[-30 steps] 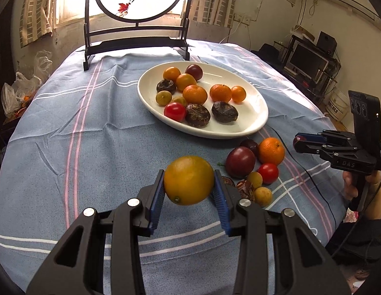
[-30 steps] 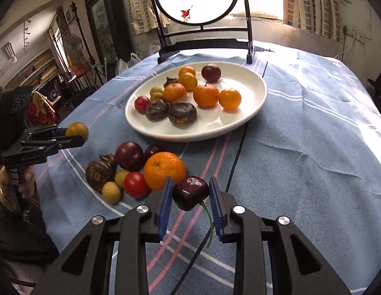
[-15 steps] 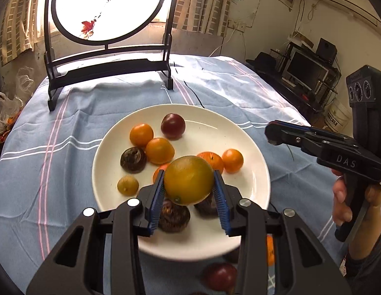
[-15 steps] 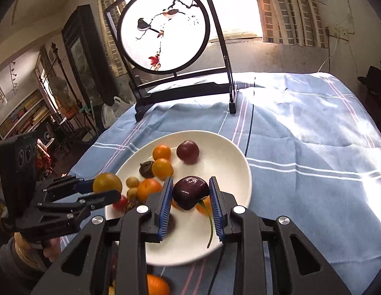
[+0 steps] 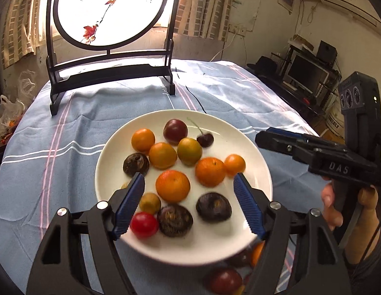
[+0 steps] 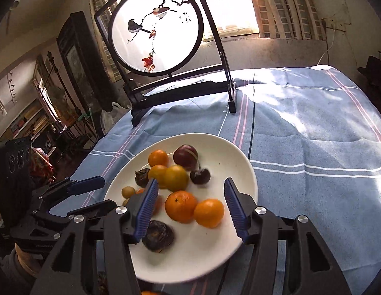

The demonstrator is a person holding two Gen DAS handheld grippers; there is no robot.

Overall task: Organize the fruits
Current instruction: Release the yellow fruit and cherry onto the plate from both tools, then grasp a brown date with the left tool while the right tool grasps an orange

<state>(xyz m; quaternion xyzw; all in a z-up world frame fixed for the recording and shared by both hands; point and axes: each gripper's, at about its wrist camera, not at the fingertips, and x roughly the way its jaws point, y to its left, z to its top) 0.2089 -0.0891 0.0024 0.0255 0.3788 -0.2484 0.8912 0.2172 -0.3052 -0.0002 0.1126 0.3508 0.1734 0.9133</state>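
Note:
A white plate (image 5: 260, 162) on the blue striped cloth holds several oranges, dark round fruits and a red tomato. My left gripper (image 5: 188, 177) hovers over its near half, jaws opening, with nothing pressed between the pads. A yellow-green citrus (image 5: 189, 151) lies free on the plate beyond it. In the right wrist view my right gripper (image 6: 191, 182) is also over the plate (image 6: 246, 172), jaws opening and empty. A dark cherry (image 6: 200, 175) with a stem rests just past its tips, beside the citrus (image 6: 176, 177). Each gripper shows in the other's view: right gripper (image 5: 266, 135), left gripper (image 6: 102, 193).
A round painted screen on a black stand (image 5: 109, 12) stands at the table's far edge. Loose fruits (image 5: 224, 280) lie on the cloth just in front of the plate. A black cable (image 6: 251, 123) runs across the cloth. A person's hand (image 5: 332, 206) holds the right gripper's handle.
Both grippers travelled from the loose fruit pile to above the plate. The left let go of the yellow-green citrus and the right let go of the cherry; both fruits now lie on the plate.

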